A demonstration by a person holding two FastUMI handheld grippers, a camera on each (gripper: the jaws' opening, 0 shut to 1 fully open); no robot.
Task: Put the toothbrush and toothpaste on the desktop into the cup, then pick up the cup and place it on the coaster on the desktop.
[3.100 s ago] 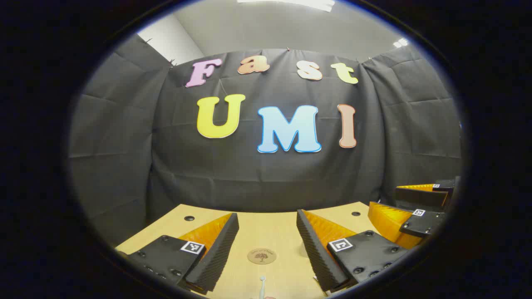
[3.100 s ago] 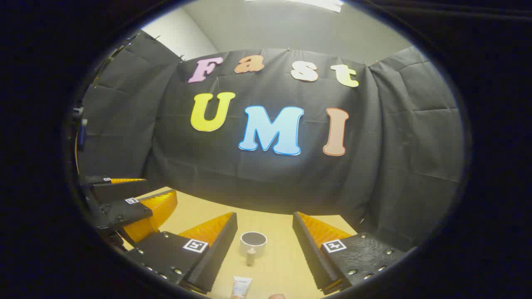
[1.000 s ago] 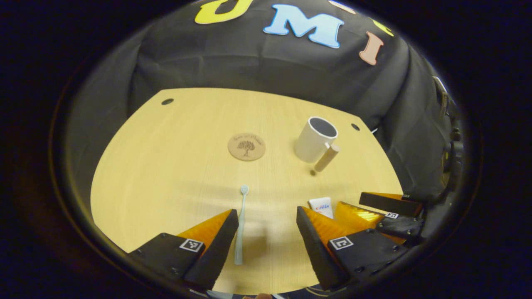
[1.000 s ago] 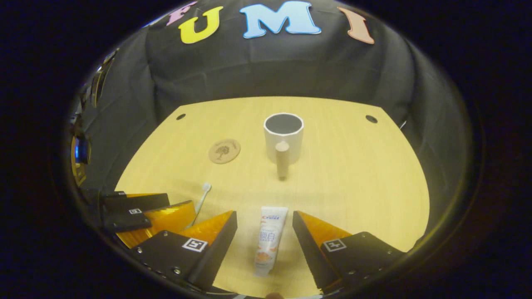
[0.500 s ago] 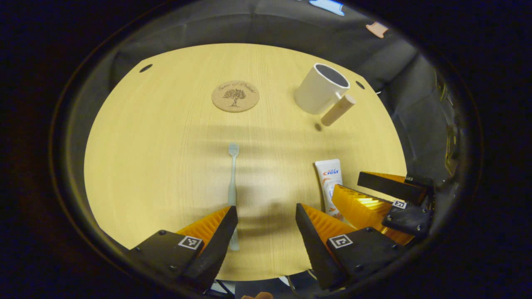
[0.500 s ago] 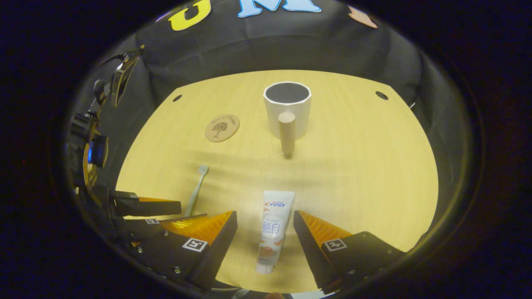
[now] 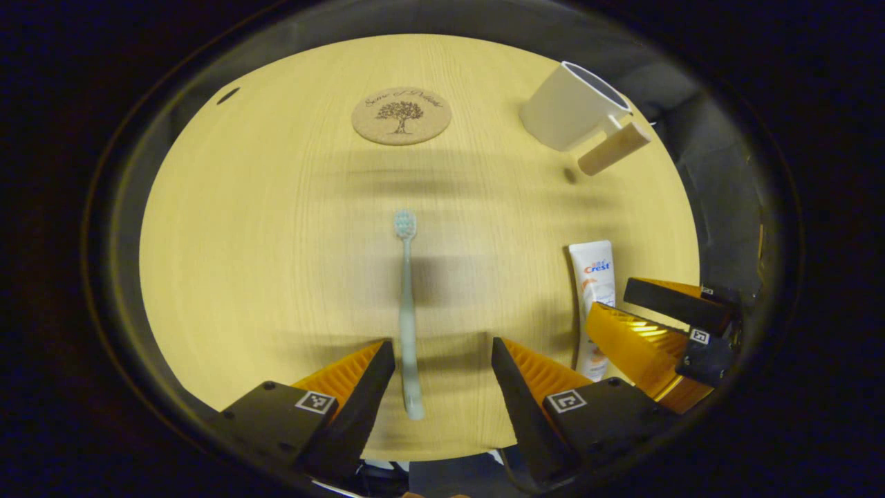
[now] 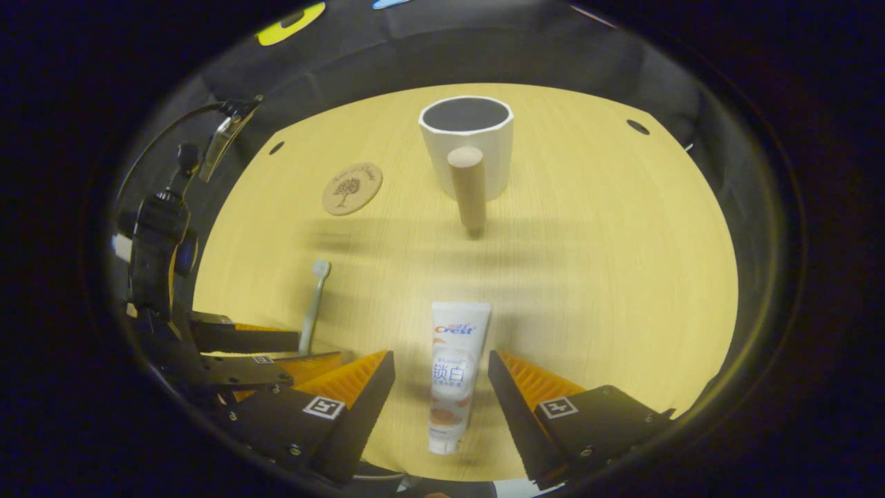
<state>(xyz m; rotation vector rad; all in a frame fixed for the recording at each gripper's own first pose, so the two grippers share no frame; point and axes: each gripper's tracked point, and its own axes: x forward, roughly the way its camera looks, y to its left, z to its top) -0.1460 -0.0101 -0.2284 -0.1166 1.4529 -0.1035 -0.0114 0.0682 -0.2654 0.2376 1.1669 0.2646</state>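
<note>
A pale blue toothbrush (image 7: 406, 304) lies flat on the wooden desktop (image 7: 276, 228), its handle end between the fingers of my open left gripper (image 7: 442, 360), nearer the left finger. A white toothpaste tube (image 8: 453, 370) lies between the fingers of my open right gripper (image 8: 441, 370). The same tube (image 7: 593, 297) shows beside the right gripper (image 7: 653, 325) in the left gripper view. A white cup (image 8: 469, 142) with a wooden handle (image 8: 468, 185) stands upright farther off. The round cork coaster (image 7: 401, 115) lies beyond the toothbrush; the coaster (image 8: 352, 187) is left of the cup.
The desktop (image 8: 608, 256) has small round holes near its far corners (image 8: 637, 126). Black cloth walls close in the far side. The left gripper (image 8: 242, 349) and its camera mount (image 8: 157, 235) show at the left edge of the right gripper view.
Both grippers have tilted down from the wall toward the desktop and come lower. The toothbrush and the toothpaste now lie between the open fingers; nothing on the desk has moved.
</note>
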